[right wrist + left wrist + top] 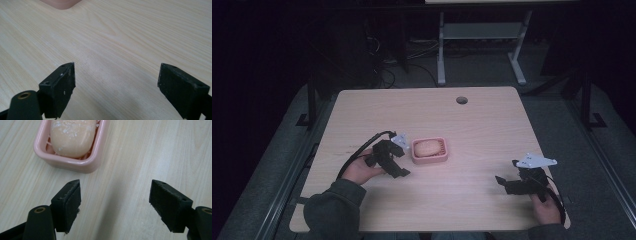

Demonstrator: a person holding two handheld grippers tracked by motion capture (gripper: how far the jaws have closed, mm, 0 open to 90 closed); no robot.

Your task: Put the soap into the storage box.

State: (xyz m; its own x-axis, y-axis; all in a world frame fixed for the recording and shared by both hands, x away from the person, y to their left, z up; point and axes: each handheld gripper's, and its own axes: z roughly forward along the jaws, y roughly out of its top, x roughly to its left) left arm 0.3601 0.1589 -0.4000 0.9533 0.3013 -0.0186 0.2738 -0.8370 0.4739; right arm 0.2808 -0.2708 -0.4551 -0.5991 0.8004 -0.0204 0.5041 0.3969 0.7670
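One bar of soap point(428, 147) lies in one pink dish point(430, 159) mid-table point(472, 125), the left gripper point(404, 172) just beside it and the right gripper point(501, 182) well apart, both jaws wide open and empty.

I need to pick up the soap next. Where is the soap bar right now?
The soap bar lies in the pink dish near the table's middle in the high view, just right of the left gripper.
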